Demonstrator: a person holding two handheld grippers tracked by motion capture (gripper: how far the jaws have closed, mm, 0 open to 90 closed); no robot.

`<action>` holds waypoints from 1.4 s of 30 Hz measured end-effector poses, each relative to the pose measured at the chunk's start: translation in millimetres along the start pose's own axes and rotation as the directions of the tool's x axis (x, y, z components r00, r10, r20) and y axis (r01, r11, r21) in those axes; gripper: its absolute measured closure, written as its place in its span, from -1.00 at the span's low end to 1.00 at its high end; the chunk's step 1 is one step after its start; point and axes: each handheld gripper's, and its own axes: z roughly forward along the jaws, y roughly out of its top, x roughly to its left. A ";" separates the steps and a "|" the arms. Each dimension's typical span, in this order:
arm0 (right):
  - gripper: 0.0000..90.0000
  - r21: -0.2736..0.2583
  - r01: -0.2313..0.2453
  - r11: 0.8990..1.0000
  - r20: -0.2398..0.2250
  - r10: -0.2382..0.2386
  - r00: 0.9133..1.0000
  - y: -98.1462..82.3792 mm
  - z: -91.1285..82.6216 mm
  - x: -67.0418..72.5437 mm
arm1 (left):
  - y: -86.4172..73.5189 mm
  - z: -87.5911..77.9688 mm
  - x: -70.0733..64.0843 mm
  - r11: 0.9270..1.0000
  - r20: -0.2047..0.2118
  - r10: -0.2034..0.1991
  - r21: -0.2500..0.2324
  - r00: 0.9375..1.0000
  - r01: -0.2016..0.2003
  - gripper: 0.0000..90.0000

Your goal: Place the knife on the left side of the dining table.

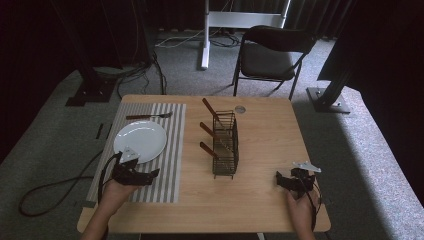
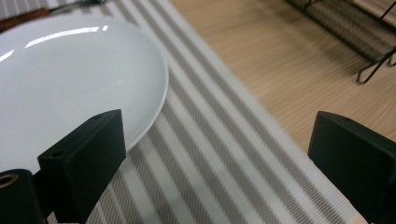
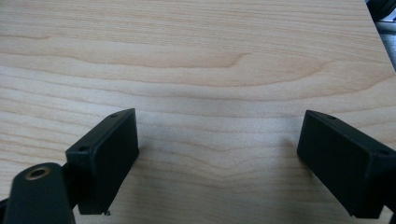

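A white plate (image 1: 140, 140) lies on a striped placemat (image 1: 172, 165) at the table's left, with a wooden-handled fork (image 1: 148, 116) beyond it. A black wire caddy (image 1: 225, 145) in the middle holds three wooden-handled utensils (image 1: 209, 131). My left gripper (image 1: 150, 173) rests open on the placemat just below the plate. In the left gripper view the jaws stand wide apart over the placemat (image 2: 224, 158), the plate (image 2: 70, 79) at the left jaw. My right gripper (image 1: 281, 180) is open over bare wood near the front right; the right gripper view has nothing between its jaws (image 3: 219, 154).
The wooden table (image 1: 265, 130) has a small round metal disc (image 1: 240, 109) near its far edge. A black folding chair (image 1: 270, 52) stands behind the table, with a white stand base and cables on the grey carpet.
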 end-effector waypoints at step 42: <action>-0.74 -0.001 0.000 1.000 0.000 0.000 1.000 -0.1 0.0 0.0 | 121.8 52.8 -33.5 0.993 0.186 0.086 -0.101 0.979 -0.068 -0.86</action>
